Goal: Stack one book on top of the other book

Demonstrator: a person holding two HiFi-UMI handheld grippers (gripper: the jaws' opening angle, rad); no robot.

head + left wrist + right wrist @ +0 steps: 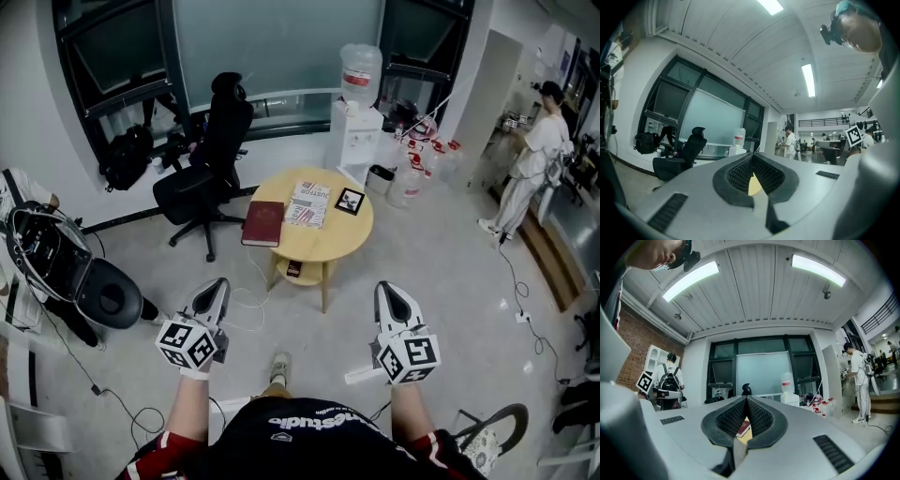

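White book [308, 204] in head view alone

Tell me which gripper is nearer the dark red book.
Left. Left gripper hangs short of the red book, slightly leftward; right gripper is farther off, rightward.

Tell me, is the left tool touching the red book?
Apart. Head view shows the left tool over the floor, far short of the red book.

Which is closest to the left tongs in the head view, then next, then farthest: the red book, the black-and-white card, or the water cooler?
1. Red book, on the table's left edge, nearest the left tongs.
2. Black-and-white card, on the table's right side.
3. Water cooler, beyond the table, farthest back.
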